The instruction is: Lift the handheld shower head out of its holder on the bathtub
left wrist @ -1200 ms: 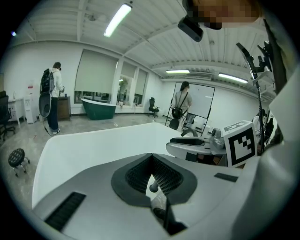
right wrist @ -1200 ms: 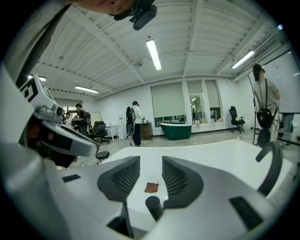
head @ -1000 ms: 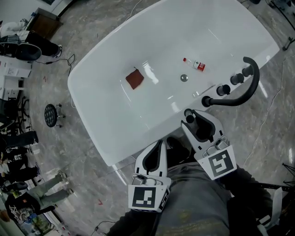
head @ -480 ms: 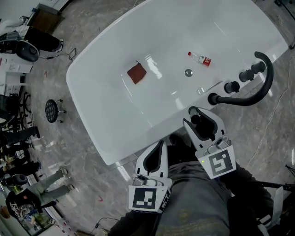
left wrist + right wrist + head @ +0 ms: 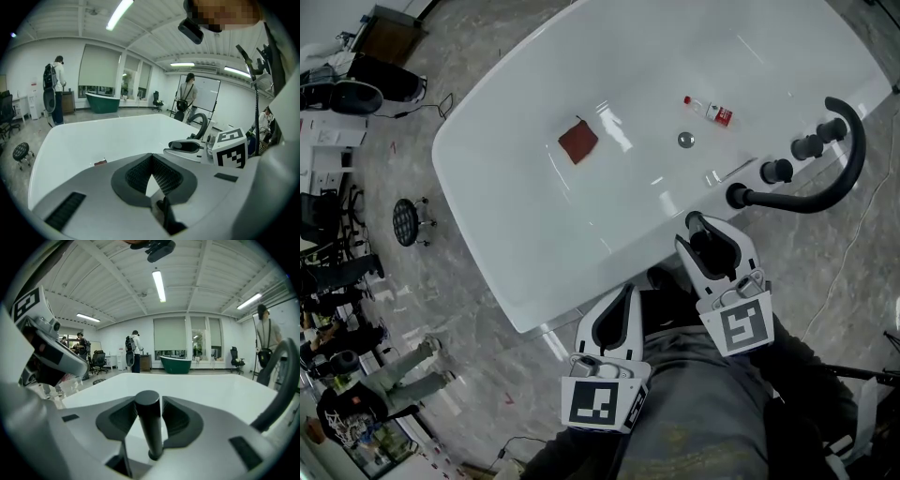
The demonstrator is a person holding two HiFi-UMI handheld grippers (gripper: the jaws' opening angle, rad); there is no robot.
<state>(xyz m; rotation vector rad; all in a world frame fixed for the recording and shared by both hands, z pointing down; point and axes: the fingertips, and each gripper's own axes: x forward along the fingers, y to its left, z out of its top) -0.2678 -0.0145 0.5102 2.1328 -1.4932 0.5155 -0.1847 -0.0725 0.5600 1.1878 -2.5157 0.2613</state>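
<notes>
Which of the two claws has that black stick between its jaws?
The right gripper: the shower head stands between its jaws, which have just been opening. The left gripper is shut and empty.

The holder beneath the shower head (image 5: 149,423) is hidden by the right gripper (image 5: 694,221). The bathtub (image 5: 534,216) is cut off at its far end. The label on the small bottle (image 5: 710,111) is too small to read.

The jaws of the right gripper (image 5: 697,223) opened a little wider, with the shower handle (image 5: 149,423) standing between them. The gripper sank slightly. The bathtub (image 5: 534,234) drifted up and right in the head view.
</notes>
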